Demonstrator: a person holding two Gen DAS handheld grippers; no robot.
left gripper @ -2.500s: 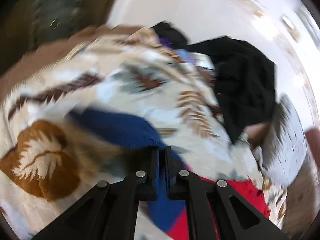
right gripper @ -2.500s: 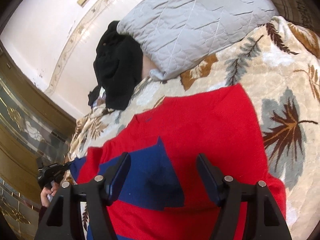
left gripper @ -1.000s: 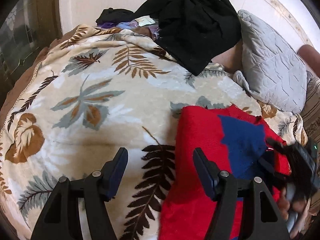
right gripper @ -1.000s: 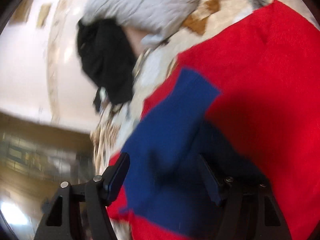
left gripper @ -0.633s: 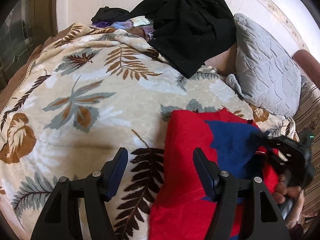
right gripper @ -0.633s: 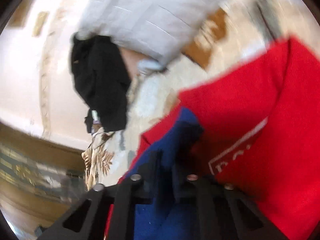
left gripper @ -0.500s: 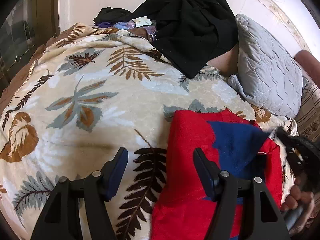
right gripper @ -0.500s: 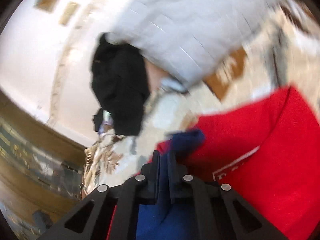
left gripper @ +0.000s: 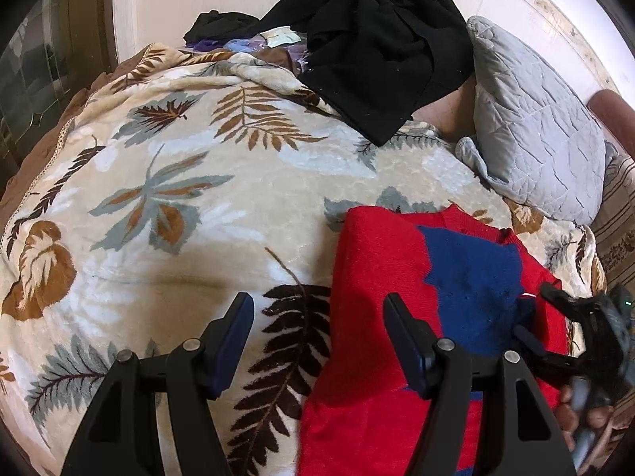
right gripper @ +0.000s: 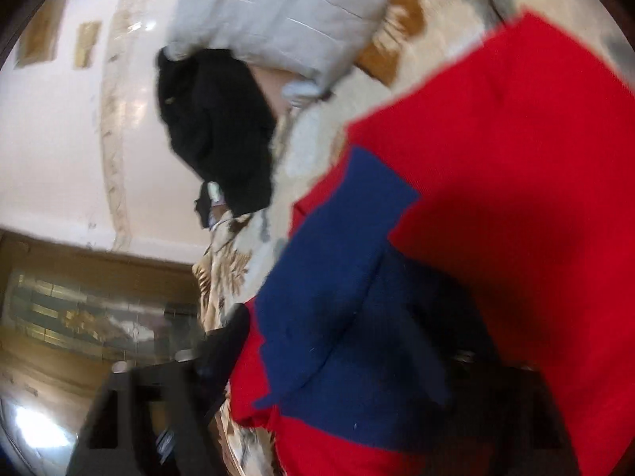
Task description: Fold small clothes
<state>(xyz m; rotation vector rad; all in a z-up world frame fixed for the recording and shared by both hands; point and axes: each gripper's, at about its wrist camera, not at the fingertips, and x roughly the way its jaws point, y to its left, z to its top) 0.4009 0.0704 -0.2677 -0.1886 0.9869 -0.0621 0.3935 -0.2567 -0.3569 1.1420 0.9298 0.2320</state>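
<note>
Bedroom scene, with a big leaf-print blanket point(left gripper: 166, 198) covering the bed and everything happening on top of it. Using the red sweater point(left gripper: 381, 254) as the reference point for where stuff is.

The left gripper point(left gripper: 317, 329) is hovering with its fingers spread wide, holding nothing, straddling the sweater's left edge, one finger over bare blanket and the other over the red knit. The right gripper point(left gripper: 555, 317) is sitting over the sweater's right side, and its fingers are standing apart too. Half a second ago it was pinched shut on the blue sleeve point(right gripper: 337, 277), so it has just let go, and the sleeve is now lying flat across the sweater's front. The right wrist view is pretty blurry, so that hand is probably moving right now.

Meaning for the task: I'd say both sleeves are folded in over the body at this point, so what's left is likely folding the sweater in half.

Further out from the sweater, a grey quilted pillow point(left gripper: 535, 127) is leaning just beyond its top right corner, and a pile of black clothing point(left gripper: 381, 47) is sitting well past the top edge by the wall.
</note>
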